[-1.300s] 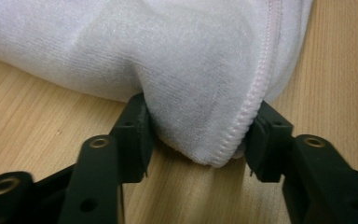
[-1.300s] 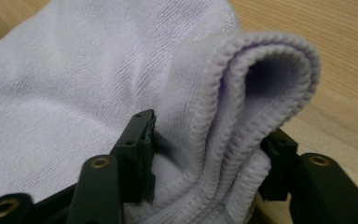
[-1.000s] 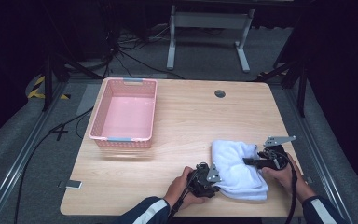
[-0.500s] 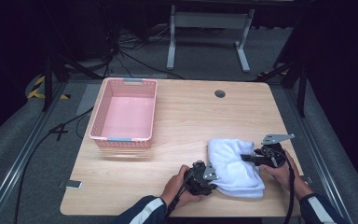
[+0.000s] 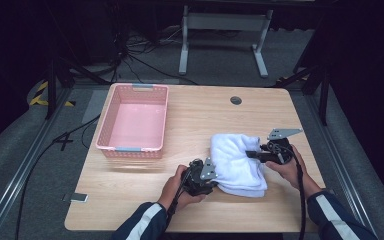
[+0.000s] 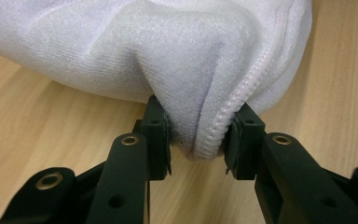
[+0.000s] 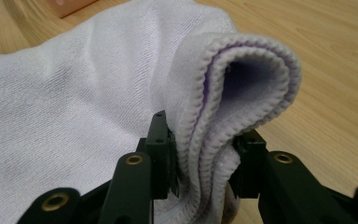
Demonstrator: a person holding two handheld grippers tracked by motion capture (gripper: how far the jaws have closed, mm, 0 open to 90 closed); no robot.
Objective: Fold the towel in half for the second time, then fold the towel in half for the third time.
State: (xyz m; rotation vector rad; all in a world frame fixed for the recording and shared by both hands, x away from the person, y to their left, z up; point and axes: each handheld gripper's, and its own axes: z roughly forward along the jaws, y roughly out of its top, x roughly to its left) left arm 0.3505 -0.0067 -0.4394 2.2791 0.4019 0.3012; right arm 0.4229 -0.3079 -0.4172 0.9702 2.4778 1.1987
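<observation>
The left gripper was clamped on the near left edge of the white towel, a bunched fold with its stitched hem pinched between the two black jaws in the left gripper view. The right gripper was gripping the towel's right side, where several folded layers curled into a loop between its jaws. Its jaws had just been closing, with the towel between them. The towel lay folded on the right half of the wooden table, between the two grippers, and its pinched corners seemed slightly raised off the wood, though that was hard to judge from above. A pink basket stood well apart to the towel's left.
</observation>
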